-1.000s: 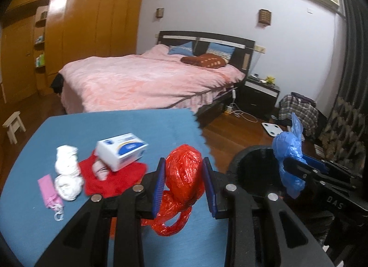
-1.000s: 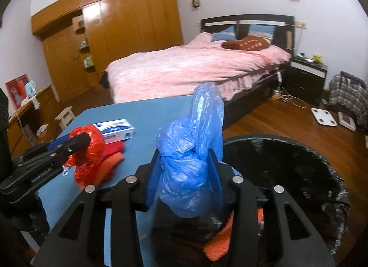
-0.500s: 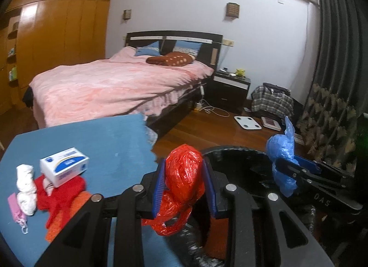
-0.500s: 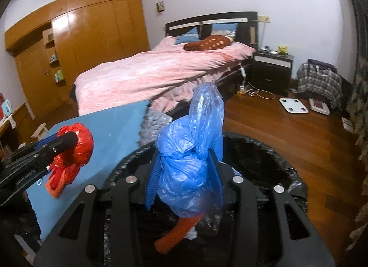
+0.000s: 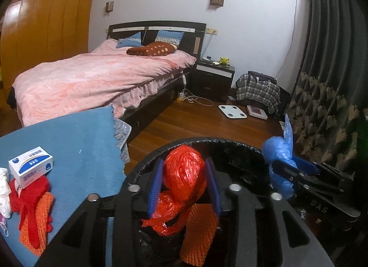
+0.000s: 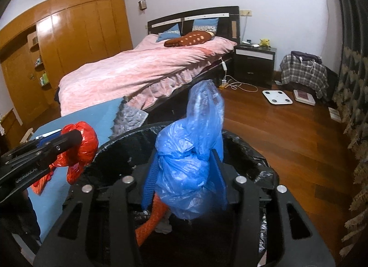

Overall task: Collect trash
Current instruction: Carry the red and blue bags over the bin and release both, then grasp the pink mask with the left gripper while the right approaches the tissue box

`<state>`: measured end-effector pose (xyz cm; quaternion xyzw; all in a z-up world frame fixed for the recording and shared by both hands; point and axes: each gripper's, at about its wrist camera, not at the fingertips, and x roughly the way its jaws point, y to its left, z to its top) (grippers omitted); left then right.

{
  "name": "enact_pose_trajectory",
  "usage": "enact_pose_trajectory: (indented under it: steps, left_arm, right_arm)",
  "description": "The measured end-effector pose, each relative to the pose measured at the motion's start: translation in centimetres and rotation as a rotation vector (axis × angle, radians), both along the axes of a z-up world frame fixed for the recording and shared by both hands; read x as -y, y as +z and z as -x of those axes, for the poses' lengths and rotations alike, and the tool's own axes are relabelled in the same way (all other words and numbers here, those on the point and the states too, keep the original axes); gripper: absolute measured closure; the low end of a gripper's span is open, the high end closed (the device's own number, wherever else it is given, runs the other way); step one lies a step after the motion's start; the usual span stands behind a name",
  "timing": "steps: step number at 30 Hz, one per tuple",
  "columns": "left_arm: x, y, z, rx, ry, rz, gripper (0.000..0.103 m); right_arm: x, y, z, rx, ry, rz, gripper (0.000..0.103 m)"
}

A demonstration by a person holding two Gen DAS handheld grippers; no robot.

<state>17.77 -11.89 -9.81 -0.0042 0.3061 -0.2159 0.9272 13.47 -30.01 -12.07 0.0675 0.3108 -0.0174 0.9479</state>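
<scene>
fingers (image 5: 156,182) of both grippers are opening: crumpled red plastic bag (image 5: 184,175) and knotted blue plastic bag (image 6: 188,166) are being released over the black-lined round bin (image 6: 253,152); next, retraction is needed.

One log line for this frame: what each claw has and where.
left claw: opening, red bag between pads | right claw: opening, blue bag between pads | both over black bin

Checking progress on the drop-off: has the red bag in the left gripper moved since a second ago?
Yes. The red bag has gone from above the blue table to over the black bin.
</scene>
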Motion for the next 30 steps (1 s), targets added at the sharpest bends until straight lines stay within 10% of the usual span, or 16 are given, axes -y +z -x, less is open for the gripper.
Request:
enact_pose_trajectory:
  steps: [9,30]
  left_arm:
    - [-1.3,0.4,0.0,0.019,0.046,0.004,0.024]
    - [-17.6,0.5,2.5,0.049,0.356,-0.046,0.014]
  right_arm:
    - [0.1,-0.2,0.0,0.007,-0.039,0.019,0.011]
    - [-11.9,1.4,-2.9,0.012,0.176,0.01,0.007]
